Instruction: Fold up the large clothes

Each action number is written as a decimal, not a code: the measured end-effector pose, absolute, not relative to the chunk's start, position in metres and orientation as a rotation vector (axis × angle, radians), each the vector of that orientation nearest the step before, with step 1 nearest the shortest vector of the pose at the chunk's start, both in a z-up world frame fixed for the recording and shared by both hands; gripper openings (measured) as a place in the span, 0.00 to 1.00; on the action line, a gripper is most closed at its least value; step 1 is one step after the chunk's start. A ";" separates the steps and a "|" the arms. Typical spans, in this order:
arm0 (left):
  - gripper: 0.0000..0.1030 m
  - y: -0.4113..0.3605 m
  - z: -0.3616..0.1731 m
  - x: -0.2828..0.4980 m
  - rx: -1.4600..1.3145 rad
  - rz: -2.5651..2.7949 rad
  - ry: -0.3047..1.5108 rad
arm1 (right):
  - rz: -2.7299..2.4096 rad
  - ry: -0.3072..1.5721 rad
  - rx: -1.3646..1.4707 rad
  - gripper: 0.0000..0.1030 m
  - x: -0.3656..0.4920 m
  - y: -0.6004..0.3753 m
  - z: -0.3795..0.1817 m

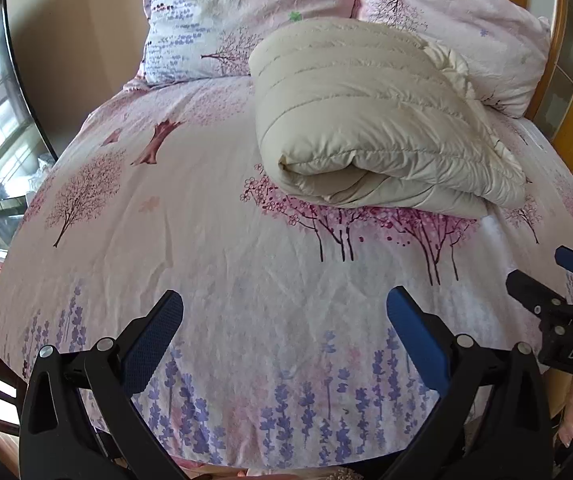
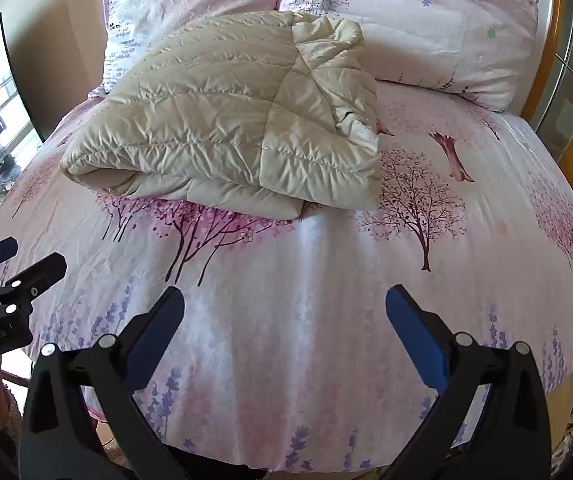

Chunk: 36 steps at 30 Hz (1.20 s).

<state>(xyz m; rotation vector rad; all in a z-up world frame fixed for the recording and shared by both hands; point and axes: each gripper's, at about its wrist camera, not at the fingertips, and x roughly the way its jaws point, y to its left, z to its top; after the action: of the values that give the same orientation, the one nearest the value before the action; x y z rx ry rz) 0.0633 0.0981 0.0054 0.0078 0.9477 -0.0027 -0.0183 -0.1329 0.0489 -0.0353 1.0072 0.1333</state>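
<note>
Hovering both hand-held grippers, left (image 1: 284, 312) and right (image 2: 284, 312), spread empty, we judge the cream quilted puffer jacket (image 2: 222, 128) ahead folded; next, perhaps tidying.

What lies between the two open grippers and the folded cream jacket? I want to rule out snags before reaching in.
Nothing visible: only bare floral bedsheet lies between the left gripper, the right gripper and the cream jacket. The pillows sit behind it.

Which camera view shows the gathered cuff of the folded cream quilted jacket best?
The right wrist view. There the gathered cuff of the folded cream quilted jacket lies on top, facing the camera. The left wrist view shows the jacket's rolled front fold and only a ruffled edge of the cuff.
</note>
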 end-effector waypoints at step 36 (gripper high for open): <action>0.99 0.101 0.001 0.068 0.014 -0.004 0.955 | 0.129 1.020 -0.020 0.98 -0.013 -0.135 0.043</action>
<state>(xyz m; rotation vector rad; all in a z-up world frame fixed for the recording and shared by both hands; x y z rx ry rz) 0.0681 0.1013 0.0009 0.0141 0.9547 -0.0036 -0.0135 -0.1348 0.0434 -0.0198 1.0198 0.1291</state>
